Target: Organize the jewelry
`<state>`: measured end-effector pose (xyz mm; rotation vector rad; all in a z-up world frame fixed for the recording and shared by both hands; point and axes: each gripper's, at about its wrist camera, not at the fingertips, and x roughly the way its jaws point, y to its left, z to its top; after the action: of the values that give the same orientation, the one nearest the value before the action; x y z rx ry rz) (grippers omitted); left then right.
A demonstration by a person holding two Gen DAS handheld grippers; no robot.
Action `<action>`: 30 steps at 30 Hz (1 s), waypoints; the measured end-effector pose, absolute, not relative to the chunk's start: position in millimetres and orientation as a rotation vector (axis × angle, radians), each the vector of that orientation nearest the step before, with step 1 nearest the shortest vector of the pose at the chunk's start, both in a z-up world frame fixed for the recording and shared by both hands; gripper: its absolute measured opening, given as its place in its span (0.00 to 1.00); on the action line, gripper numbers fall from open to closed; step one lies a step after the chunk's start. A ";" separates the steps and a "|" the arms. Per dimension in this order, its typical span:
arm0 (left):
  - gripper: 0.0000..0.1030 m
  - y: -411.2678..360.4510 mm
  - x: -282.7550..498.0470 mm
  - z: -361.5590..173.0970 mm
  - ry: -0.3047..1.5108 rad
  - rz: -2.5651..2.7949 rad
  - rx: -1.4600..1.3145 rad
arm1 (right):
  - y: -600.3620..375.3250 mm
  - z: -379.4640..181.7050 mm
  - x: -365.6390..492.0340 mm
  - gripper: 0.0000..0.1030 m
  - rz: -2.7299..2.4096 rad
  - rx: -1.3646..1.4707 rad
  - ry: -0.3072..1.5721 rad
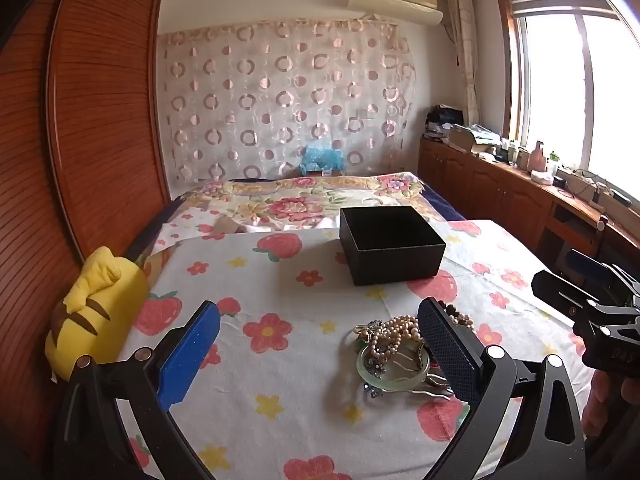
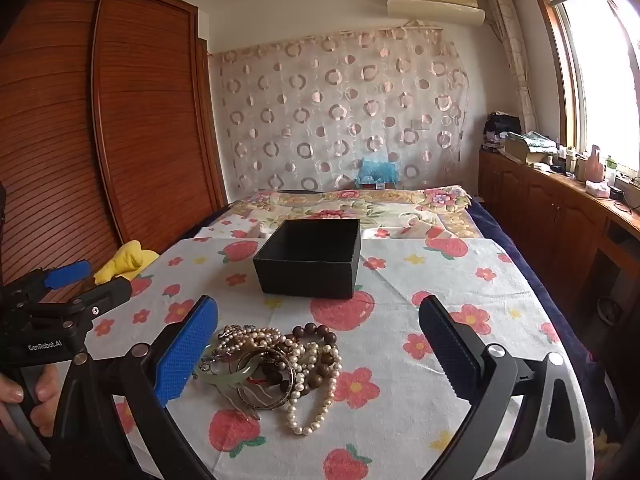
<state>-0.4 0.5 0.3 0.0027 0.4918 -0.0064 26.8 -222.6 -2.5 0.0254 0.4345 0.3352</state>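
Note:
A tangled pile of jewelry [image 2: 276, 368] lies on the flowered cloth [image 2: 400, 400]: pearl strands, dark wooden beads, a green jade bangle [image 1: 392, 372] and metal bangles. The pile also shows in the left wrist view [image 1: 394, 344]. An open, empty black box [image 2: 310, 258] stands behind it, also in the left wrist view [image 1: 390, 244]. My left gripper [image 1: 320, 354] is open and empty, its right finger beside the pile. My right gripper [image 2: 320, 354] is open and empty, held above the pile's near side.
A yellow plush toy [image 1: 92, 316] lies at the cloth's left edge by the wooden wardrobe [image 1: 80, 120]. A floral bedspread [image 1: 300, 200] lies beyond the box. A wooden counter [image 1: 520, 184] with clutter runs along the right under the window.

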 end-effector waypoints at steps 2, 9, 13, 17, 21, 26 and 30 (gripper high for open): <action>0.93 0.4 -0.1 0.1 0.496 -0.005 0.007 | -222.1 -2.5 27.1 0.98 0.338 0.024 0.441; 0.93 0.0 -0.1 0.3 0.491 -0.003 0.012 | -222.4 -1.8 26.4 0.98 0.338 0.028 0.437; 0.93 0.4 0.1 -0.1 0.491 -0.005 0.012 | -222.3 -2.0 26.4 0.98 0.340 0.030 0.437; 0.93 0.2 -0.3 0.2 0.488 -0.004 0.012 | -222.3 -2.1 26.4 0.98 0.341 0.031 0.437; 0.93 -0.1 -0.7 0.3 0.487 -0.004 0.013 | -222.4 -2.0 26.0 0.98 0.341 0.031 0.435; 0.93 -0.1 -0.8 0.4 0.486 -0.005 0.013 | -222.0 -2.1 26.0 0.98 0.341 0.032 0.435; 0.93 0.0 -0.7 0.3 0.486 -0.004 0.013 | -221.8 -2.5 26.2 0.98 0.341 0.031 0.434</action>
<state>-0.7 0.0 0.3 0.0134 0.4859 -0.0037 26.2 -221.8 -2.5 0.0310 0.4342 0.3409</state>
